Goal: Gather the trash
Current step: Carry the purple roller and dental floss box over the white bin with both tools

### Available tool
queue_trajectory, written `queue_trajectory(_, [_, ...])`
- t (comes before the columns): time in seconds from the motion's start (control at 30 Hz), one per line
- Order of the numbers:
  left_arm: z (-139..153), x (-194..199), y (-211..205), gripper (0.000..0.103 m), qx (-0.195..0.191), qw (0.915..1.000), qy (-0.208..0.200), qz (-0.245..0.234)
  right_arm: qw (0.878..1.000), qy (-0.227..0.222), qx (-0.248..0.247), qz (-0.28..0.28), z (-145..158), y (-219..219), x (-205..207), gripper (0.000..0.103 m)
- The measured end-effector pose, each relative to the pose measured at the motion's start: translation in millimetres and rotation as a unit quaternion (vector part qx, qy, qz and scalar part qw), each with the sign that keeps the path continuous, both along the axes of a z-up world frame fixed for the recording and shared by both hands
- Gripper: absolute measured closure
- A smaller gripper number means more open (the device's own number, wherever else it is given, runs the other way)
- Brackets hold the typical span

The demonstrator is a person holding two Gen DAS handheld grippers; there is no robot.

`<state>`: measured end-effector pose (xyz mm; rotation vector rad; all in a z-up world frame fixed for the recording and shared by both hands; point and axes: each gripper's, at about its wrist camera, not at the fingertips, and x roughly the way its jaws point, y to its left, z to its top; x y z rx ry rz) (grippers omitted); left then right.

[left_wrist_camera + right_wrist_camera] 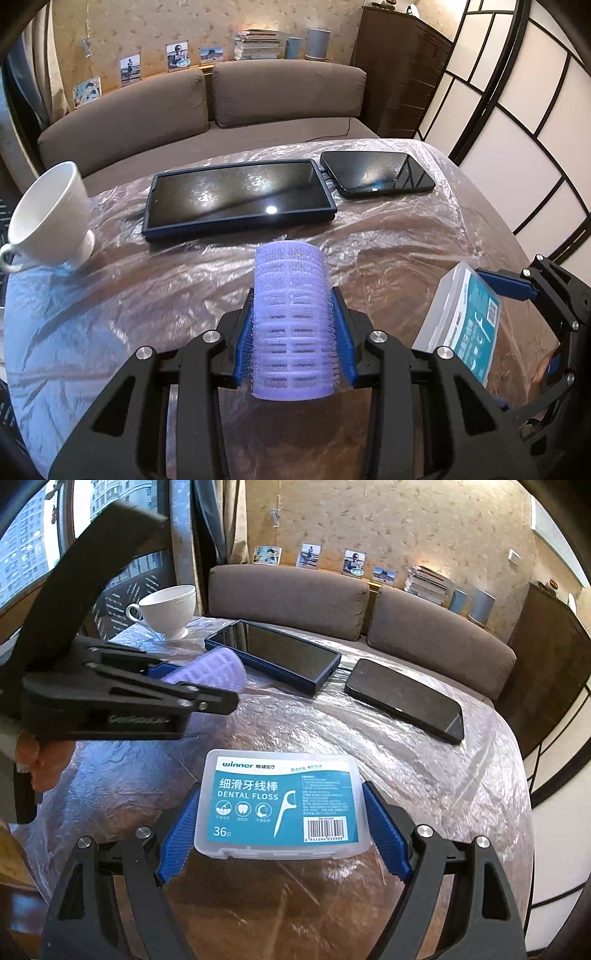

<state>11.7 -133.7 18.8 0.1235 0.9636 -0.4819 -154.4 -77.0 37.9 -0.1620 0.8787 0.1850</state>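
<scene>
Above a plastic-covered table (pixel 388 254) beside a brown sofa (pixel 207 107), the left hand-held gripper (pixel 293 325) pinches a purple curler (pixel 291 321); the right hand-held gripper (pixel 282 823) clamps a floss box (pixel 280 805).

The bristled cylindrical plastic hair roller (pixel 291 325) is pale lilac with rows of dark slots. The flat translucent plastic dental floss box (pixel 279 803) is frosted white; its label is teal with white lettering, a white band on top and a black barcode. The ribbed gripper pads (pixel 181 834) are blue on black linkage. The footed ceramic cup (pixel 51 218) is plain white. The tablet (pixel 236 195) has a glossy black screen in a navy case. The phone (pixel 376 173) is glossy black. The crinkled plastic sheet (pixel 406 240) is clear over brown.
</scene>
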Motion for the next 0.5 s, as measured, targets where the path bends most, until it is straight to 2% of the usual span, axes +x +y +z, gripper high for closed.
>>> queue_trajectory(0.5, [7.8,-49.0,19.1,0.064,-0.005,0.9994,-0.003,0.036,0.999,0.009,0.021,-0.026,7.2,-5.8,-33.7,0.022])
